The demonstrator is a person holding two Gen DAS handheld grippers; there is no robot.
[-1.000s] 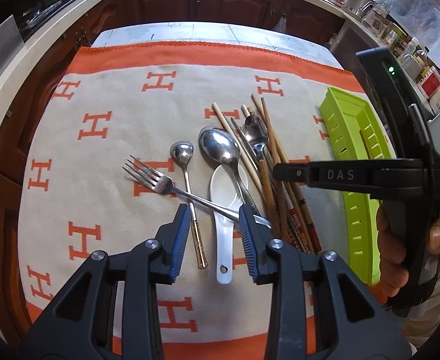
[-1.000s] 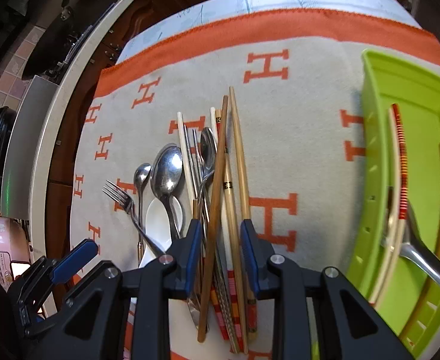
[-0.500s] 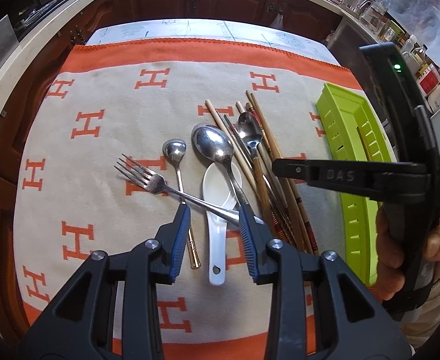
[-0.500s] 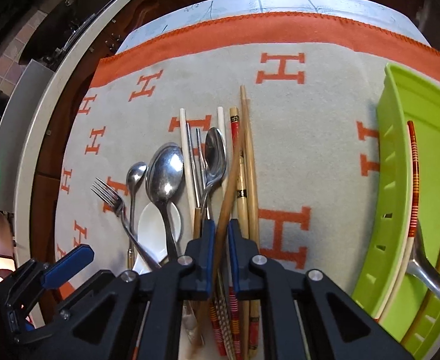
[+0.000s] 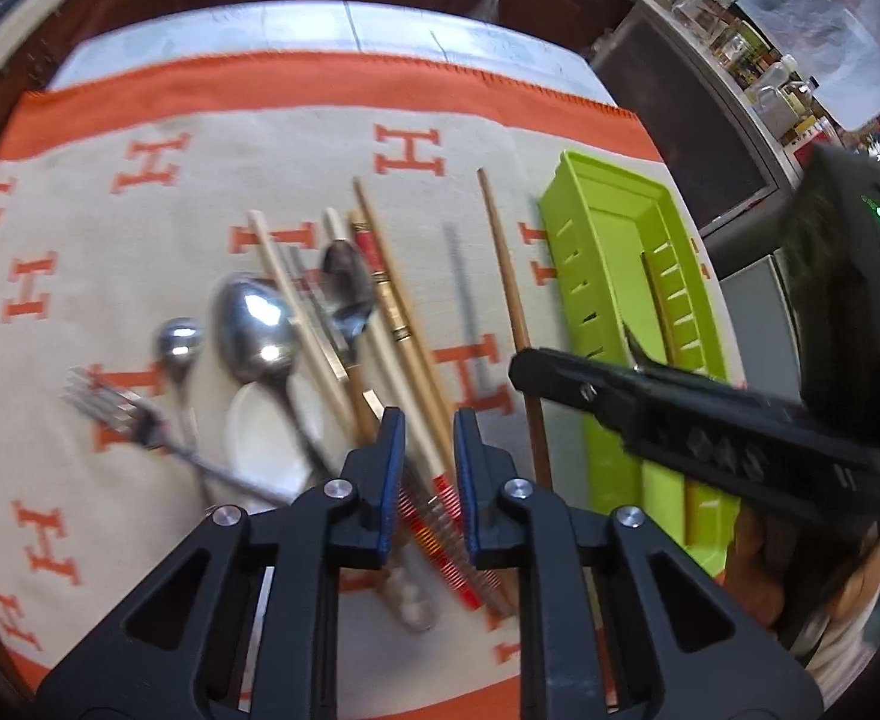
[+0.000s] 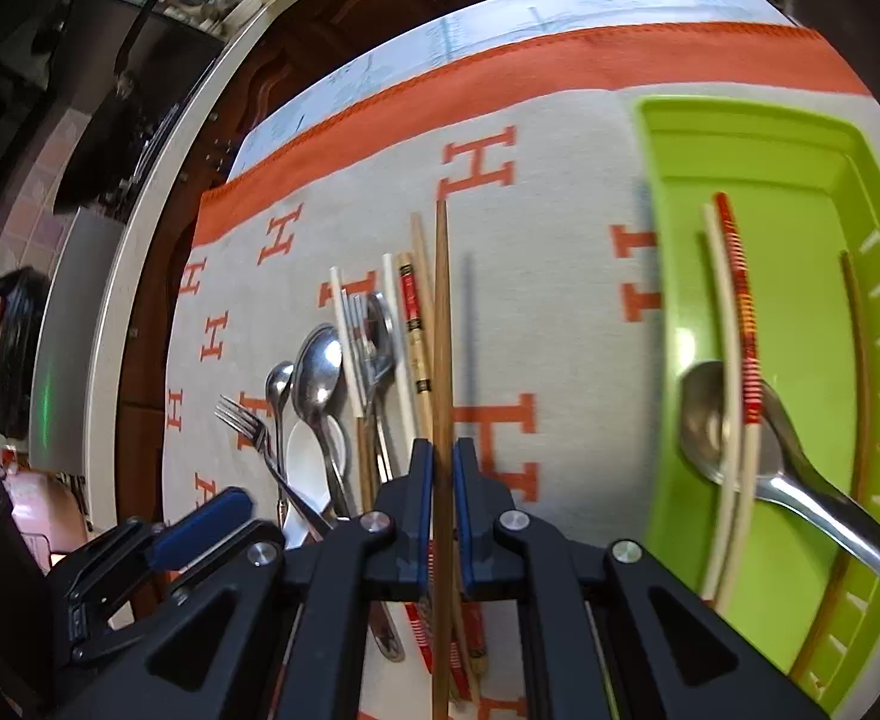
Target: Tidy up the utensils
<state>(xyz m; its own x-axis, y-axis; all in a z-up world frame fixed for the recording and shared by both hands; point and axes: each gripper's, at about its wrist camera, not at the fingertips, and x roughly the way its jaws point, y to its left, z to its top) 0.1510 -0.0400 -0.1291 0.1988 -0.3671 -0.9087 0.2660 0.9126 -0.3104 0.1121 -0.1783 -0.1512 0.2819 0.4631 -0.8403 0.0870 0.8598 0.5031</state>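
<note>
My right gripper (image 6: 442,456) is shut on a long brown chopstick (image 6: 441,300), held just above the cloth so that it casts a shadow. The left wrist view shows that chopstick (image 5: 502,276) jutting from the right gripper (image 5: 520,366), beside the green tray (image 5: 565,240). My left gripper (image 5: 429,438) hangs over the pile of chopsticks. Its jaws are closing around a cream chopstick with a red-striped end (image 5: 380,348), and the pads do not visibly press on it. A fork (image 5: 116,408), a small spoon (image 5: 179,339), a large spoon (image 5: 254,324) and a white ceramic spoon (image 5: 260,438) lie to the left.
The green tray (image 6: 799,138) holds a metal spoon (image 6: 715,420), a red-striped cream chopstick (image 6: 739,300) and a brown chopstick (image 6: 853,330). Everything lies on a beige cloth with an orange border (image 6: 559,66). Counters and cabinets ring the table.
The right gripper shut on the brown chopstick and carried it up and right, off the pile. The left gripper swung right from the fork handle to the chopsticks, and its jaws narrowed.
</note>
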